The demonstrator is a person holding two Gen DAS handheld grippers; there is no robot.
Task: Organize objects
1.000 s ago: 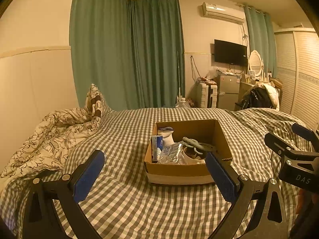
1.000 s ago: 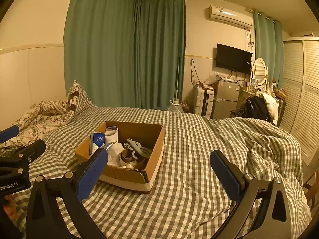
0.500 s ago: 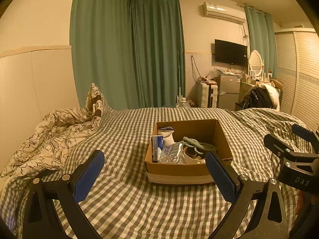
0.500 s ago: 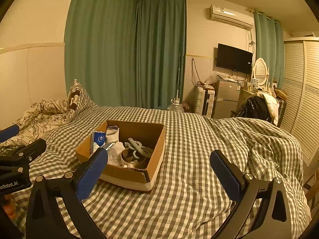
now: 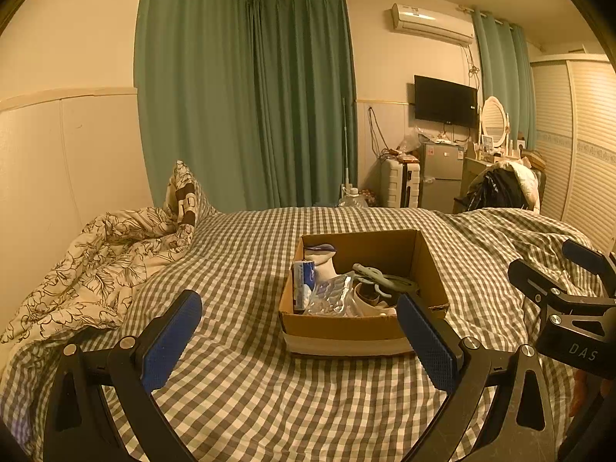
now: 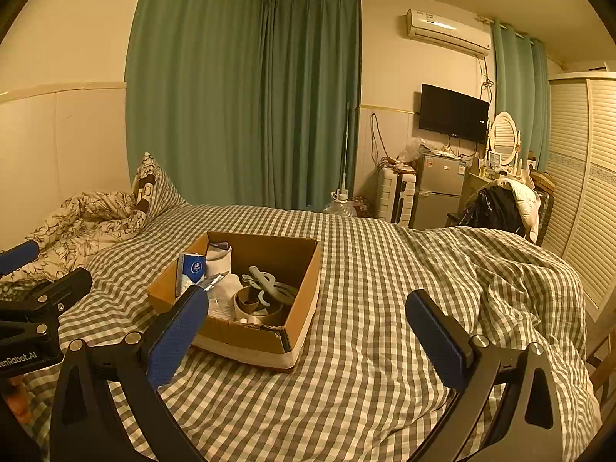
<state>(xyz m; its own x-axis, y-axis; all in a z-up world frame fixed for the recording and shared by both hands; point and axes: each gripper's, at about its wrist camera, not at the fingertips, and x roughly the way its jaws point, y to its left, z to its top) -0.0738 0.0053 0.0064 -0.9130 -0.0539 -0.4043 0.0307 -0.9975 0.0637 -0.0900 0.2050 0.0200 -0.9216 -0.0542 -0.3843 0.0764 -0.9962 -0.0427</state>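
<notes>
Both grippers wait, jaws wide apart and empty, over the bed.

The box sits mid-bed with the items inside; I'd bring my left gripper or right gripper down from above onto the tissue pack, clear of the rim.

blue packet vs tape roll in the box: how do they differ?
The blue packet is flat-sided, printed blue and white, and stands upright against the box's left wall. The tape roll is a brown ring lying flat near the front, partly under grey hooks. Both sit inside the box, ungripped.
</notes>
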